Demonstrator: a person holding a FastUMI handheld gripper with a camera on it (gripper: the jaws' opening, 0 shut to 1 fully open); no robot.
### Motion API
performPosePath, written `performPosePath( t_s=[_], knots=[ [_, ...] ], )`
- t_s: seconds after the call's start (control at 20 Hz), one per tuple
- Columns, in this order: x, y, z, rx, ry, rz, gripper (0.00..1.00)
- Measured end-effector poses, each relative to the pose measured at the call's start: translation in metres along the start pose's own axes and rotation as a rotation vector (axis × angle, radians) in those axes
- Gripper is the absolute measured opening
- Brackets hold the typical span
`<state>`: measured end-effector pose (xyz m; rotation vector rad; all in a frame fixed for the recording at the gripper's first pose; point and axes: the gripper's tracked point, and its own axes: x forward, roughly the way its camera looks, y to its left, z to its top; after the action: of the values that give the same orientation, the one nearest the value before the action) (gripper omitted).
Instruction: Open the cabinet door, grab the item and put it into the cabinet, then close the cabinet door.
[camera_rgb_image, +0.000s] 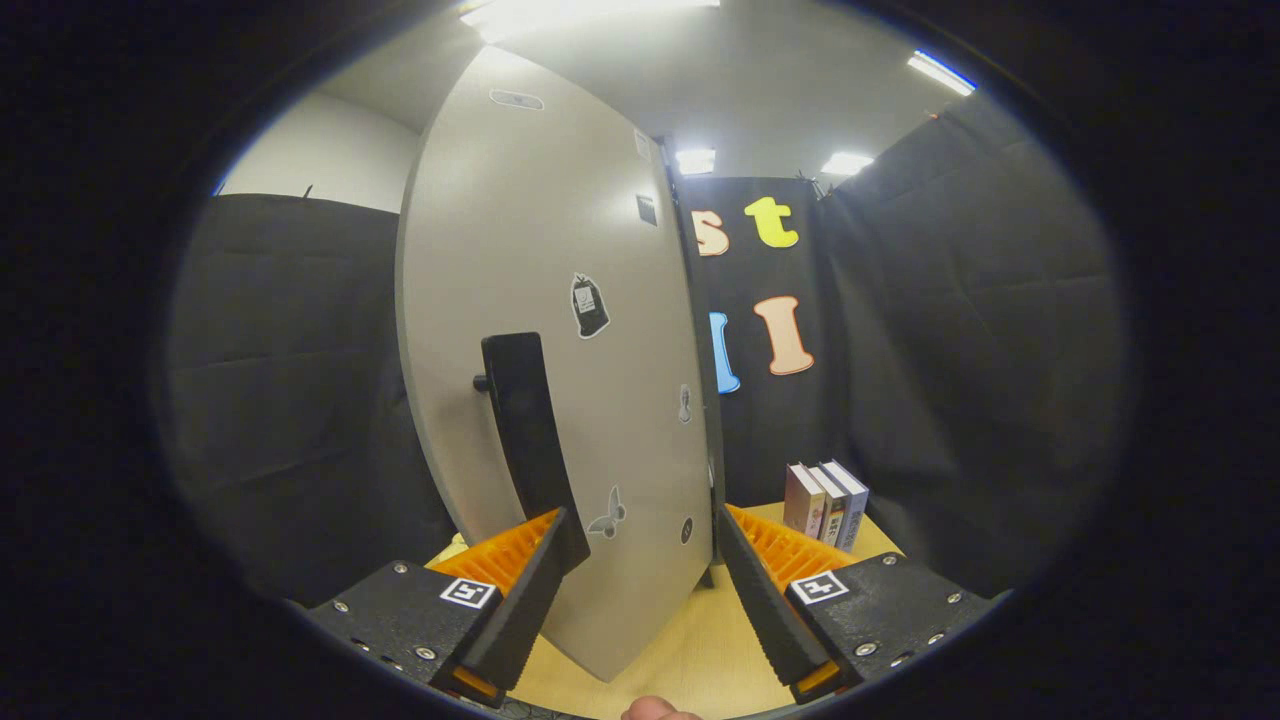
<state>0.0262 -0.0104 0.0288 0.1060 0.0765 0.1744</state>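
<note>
A pale grey cabinet door is seen standing open, swung toward the camera so that its flat face is presented between and just beyond the fingers. One dark, upright bar handle is mounted on the door, held off the surface by a short peg near its upper end. Several small stickers are scattered over the door; about five dark-and-white ones can be counted, among them a bag-shaped sticker above the handle and a butterfly-shaped one lower down. The gripper is held wide open, with nothing clamped between its fingers; the left finger's tip is seen overlapping the lower end of the handle, though contact cannot be judged, and the right finger stands at the door's free edge. One square marker is carried on each finger mount, two in all. To the right, beyond the right finger, three books are stood upright, touching side by side, on a light wooden tabletop, well apart from the door. Black cloth is hung around the booth, and four ceiling lights are lit above.
</note>
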Motion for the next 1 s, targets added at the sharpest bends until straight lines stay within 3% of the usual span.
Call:
performPosePath(
  t_s=[0.45, 0.7, 1.0],
  knots=[
    [0.041, 0.062, -0.004, 0.004, 0.012, 0.132, 0.91],
    [0.052, 0.111, -0.009, -0.044, -0.001, 0.168, 0.92],
    [0.067, 0.133, -0.014, -0.049, -0.019, 0.16, 0.92]
  ],
)
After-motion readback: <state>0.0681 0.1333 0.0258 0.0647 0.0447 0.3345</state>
